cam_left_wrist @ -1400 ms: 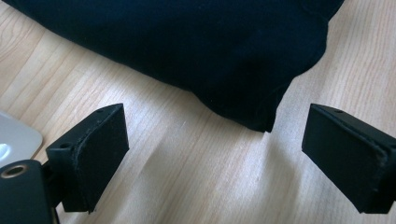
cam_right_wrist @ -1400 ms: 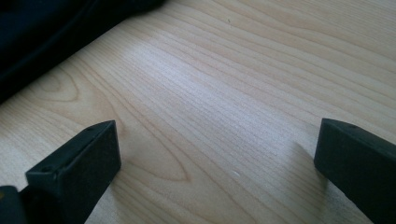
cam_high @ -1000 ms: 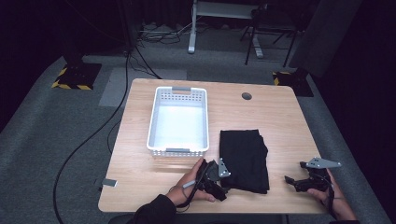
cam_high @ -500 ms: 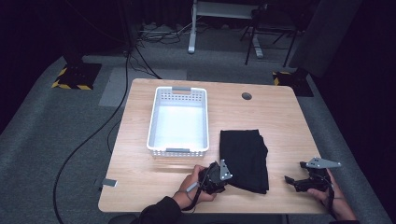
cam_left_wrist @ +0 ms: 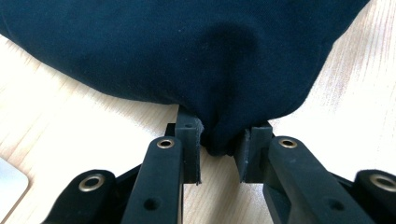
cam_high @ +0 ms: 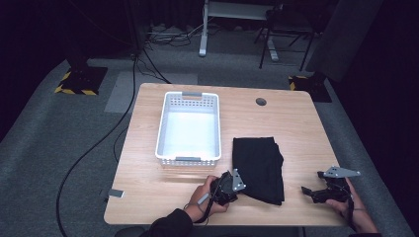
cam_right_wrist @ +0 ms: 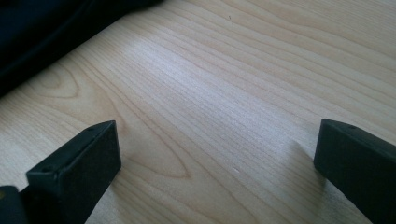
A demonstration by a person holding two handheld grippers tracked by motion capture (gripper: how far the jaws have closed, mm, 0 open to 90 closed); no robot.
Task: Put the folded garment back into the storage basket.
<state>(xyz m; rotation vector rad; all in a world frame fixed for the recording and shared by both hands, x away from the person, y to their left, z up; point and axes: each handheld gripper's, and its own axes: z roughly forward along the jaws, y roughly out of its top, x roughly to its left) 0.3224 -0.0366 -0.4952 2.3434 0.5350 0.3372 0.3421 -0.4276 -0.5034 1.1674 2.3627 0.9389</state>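
A folded black cloth lies on the wooden table, right of a white basket. My left gripper sits at the cloth's near left corner. In the left gripper view its jaws have just been closing, and my left gripper pinches a bunched fold of the black cloth between its pads. My right gripper rests low near the table's front right edge, a little right of the cloth. In the right gripper view my right gripper stands wide open over bare wood.
The white basket is empty and stands at the table's middle left. A round cable hole sits near the far edge. Cables and a desk frame lie on the floor beyond. A small grey box hangs off the near left corner.
My left gripper has closed its jaws onto the near left corner of the black cloth. The right gripper has stayed where it was.
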